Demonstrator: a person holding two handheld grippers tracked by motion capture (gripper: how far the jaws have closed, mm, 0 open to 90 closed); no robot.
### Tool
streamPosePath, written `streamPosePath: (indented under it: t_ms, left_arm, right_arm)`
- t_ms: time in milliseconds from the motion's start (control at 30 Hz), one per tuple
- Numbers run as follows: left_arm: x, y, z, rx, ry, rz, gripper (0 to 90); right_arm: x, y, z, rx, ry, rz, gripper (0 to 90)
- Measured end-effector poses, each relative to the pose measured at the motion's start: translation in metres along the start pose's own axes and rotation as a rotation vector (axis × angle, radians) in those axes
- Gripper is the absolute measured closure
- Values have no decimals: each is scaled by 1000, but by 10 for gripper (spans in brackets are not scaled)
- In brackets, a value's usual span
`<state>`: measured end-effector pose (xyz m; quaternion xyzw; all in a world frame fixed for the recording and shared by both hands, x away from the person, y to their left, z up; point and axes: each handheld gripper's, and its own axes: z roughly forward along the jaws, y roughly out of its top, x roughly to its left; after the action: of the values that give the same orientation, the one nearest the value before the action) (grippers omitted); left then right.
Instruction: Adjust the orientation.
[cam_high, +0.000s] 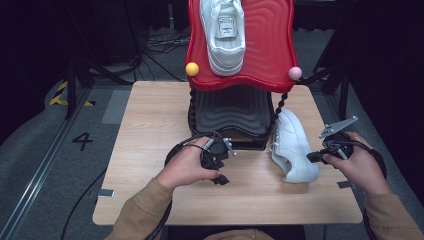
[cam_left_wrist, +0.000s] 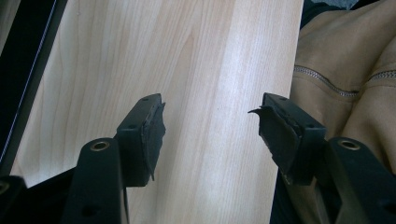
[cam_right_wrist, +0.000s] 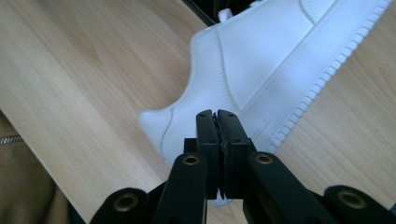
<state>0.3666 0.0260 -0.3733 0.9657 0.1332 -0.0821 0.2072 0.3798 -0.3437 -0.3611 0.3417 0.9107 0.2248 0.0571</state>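
Smooth white leather sneaker (cam_high: 292, 147) with ribbed sole lies on pale woodgrain worktop (cam_high: 150, 130), right of glossy red wavy shoe stand (cam_high: 270, 45). Right gripper (cam_right_wrist: 218, 119) clenched empty, just above heel. Left gripper (cam_left_wrist: 210, 126) spread wide, pads (cam_left_wrist: 154, 133) frayed.

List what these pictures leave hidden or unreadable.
- White shoe on the red rack: its far end is cut off by the top edge of the high view; the tongue label is too small to read.
- White shoe on the table: in the right gripper view its front runs off the frame; the shut right claw covers part of its heel.
- Left claw: in the high view the hand hides its jaws.
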Motion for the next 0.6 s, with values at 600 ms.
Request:
streamPosePath:
  t_ms: [600]
  left_arm:
    - [-1,-11,0,11,-5,-27,404]
  right_arm:
    - [-18,1,28,63,30,39,899]
